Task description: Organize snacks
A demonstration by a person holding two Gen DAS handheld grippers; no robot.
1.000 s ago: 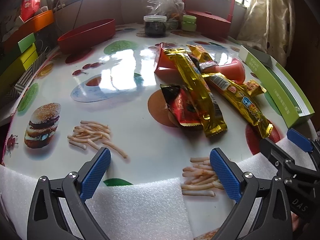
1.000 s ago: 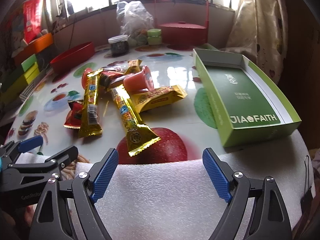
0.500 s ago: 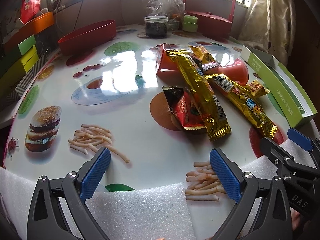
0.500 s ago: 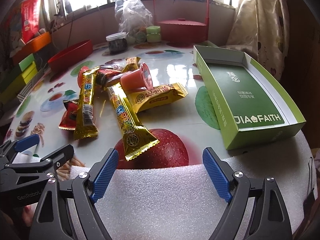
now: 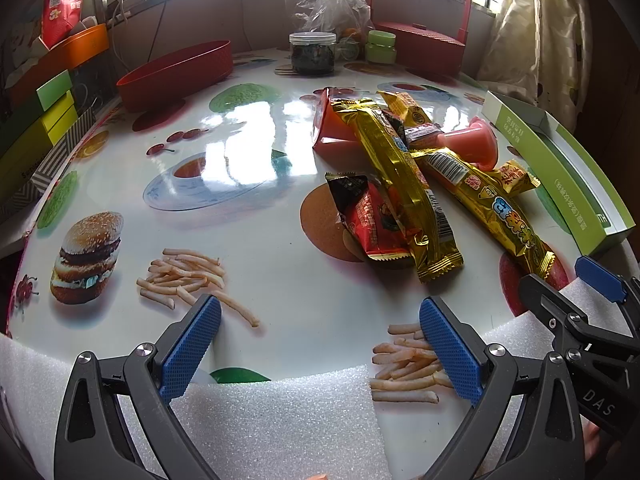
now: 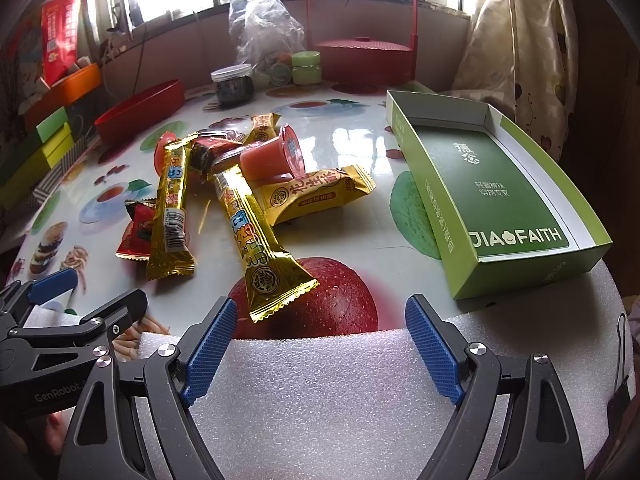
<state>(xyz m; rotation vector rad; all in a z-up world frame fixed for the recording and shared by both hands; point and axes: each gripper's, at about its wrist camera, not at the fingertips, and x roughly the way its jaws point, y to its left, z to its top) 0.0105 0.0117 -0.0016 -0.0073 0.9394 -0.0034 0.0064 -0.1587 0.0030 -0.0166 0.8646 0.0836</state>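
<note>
A pile of snacks lies mid-table: two long gold bars (image 6: 260, 236) (image 6: 172, 204), a yellow packet (image 6: 316, 196), a small red packet (image 6: 136, 232) and a pink jelly cup (image 6: 272, 156). In the left wrist view the pile (image 5: 404, 184) is ahead and to the right. An open green box (image 6: 492, 192), empty, lies to the right of the pile. My right gripper (image 6: 316, 344) is open and empty above the near foam edge, just short of the nearest gold bar. My left gripper (image 5: 320, 344) is open and empty at the near edge, left of the pile.
White foam (image 6: 340, 400) pads the table's near edge. At the back stand a red oval basket (image 5: 176, 72), a dark jar (image 5: 312, 54), a plastic bag (image 5: 324, 0), green pots (image 5: 380, 46) and a red handled carrier (image 6: 364, 56). Coloured boxes (image 5: 40, 120) line the left side.
Both grippers have moved slightly forward towards the table; the snacks and box look closer. Nothing has been grasped and both jaws stay open.
</note>
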